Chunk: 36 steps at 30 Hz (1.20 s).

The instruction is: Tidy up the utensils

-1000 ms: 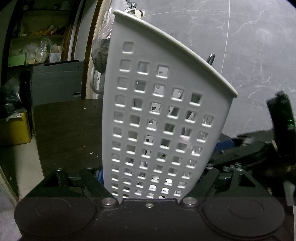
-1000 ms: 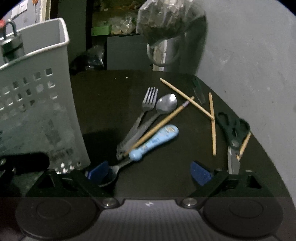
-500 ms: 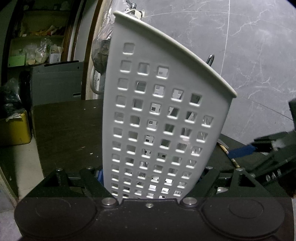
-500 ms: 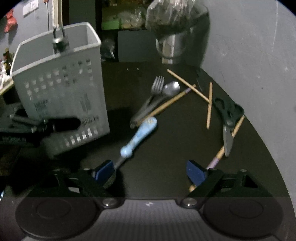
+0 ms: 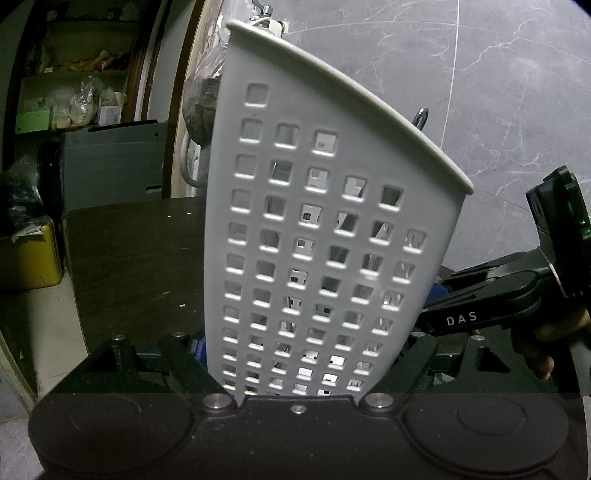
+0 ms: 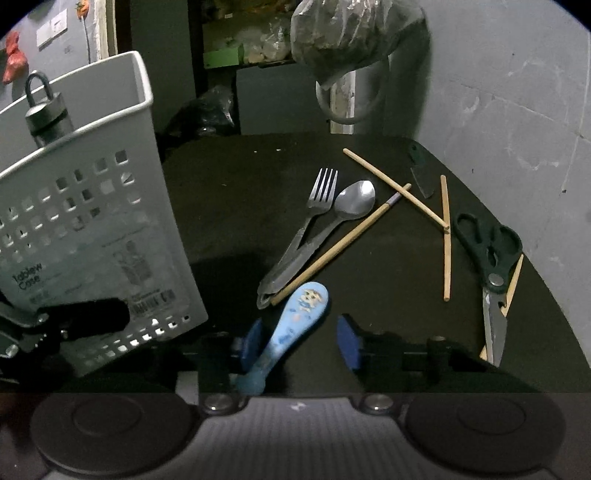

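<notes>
My left gripper (image 5: 306, 350) is shut on the foot of a white perforated basket (image 5: 314, 240), which stands tilted on the dark table (image 5: 129, 258). The basket (image 6: 92, 221) also shows at the left of the right wrist view, with a left finger (image 6: 81, 317) on its side. My right gripper (image 6: 299, 339) is closing around a blue-handled child's spoon (image 6: 295, 321). The left pad touches the handle and a gap remains at the right pad. Beyond lie a fork (image 6: 317, 206), a steel spoon (image 6: 351, 206), several chopsticks (image 6: 340, 243) and green-handled scissors (image 6: 487, 251).
A dark metal tool with a loop (image 6: 48, 114) stands inside the basket. A small knife (image 6: 421, 173) lies near the table's far right edge, by the grey wall (image 6: 517, 129). A bag (image 6: 351, 33) hangs beyond the table. Shelves and boxes stand at the back.
The right gripper's jaws have narrowed from wide apart, and the blue spoon handle now stands between them. The left gripper and the basket have not moved.
</notes>
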Each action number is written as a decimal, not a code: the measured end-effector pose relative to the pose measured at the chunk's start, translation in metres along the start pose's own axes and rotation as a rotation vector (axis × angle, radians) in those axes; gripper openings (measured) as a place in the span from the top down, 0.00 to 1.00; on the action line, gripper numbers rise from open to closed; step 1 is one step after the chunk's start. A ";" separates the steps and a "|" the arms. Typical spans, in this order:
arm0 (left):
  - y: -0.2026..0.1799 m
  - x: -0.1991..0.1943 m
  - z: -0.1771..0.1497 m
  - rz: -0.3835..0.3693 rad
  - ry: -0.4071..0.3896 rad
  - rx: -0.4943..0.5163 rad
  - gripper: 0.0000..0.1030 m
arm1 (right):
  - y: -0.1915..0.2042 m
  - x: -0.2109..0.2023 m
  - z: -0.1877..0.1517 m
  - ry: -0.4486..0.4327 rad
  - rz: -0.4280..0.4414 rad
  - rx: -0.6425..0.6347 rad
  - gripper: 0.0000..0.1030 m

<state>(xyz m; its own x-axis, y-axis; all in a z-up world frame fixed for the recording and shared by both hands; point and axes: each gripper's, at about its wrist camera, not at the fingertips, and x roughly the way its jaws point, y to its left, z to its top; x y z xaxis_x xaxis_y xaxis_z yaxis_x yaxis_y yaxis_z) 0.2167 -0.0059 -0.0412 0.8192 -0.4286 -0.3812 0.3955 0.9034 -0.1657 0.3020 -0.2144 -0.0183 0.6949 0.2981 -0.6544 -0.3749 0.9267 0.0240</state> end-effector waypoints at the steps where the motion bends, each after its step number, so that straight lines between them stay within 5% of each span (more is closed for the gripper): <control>1: 0.000 0.000 0.000 0.000 0.000 0.000 0.20 | 0.000 0.000 0.000 -0.002 -0.001 -0.005 0.64; 6: 0.000 0.000 0.000 0.000 0.000 0.000 0.20 | 0.002 -0.005 -0.005 0.001 0.021 -0.033 0.83; 19: 0.000 0.000 0.000 0.000 0.000 0.001 0.20 | 0.007 -0.031 -0.021 0.043 0.033 -0.087 0.85; 22: 0.000 0.000 0.000 0.000 0.000 0.000 0.20 | 0.000 -0.033 -0.023 0.037 0.044 -0.052 0.78; 27: 0.002 -0.001 -0.001 -0.008 0.000 -0.004 0.20 | -0.013 -0.057 -0.041 -0.011 0.029 0.026 0.43; 36: 0.004 -0.001 -0.001 -0.006 -0.001 -0.002 0.20 | -0.009 -0.103 -0.093 -0.010 -0.046 0.094 0.48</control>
<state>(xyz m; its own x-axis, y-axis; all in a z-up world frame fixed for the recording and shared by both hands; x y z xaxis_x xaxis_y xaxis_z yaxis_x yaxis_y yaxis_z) 0.2169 -0.0020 -0.0424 0.8173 -0.4341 -0.3788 0.3999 0.9008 -0.1695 0.1766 -0.2743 -0.0214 0.7162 0.2563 -0.6492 -0.2835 0.9568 0.0650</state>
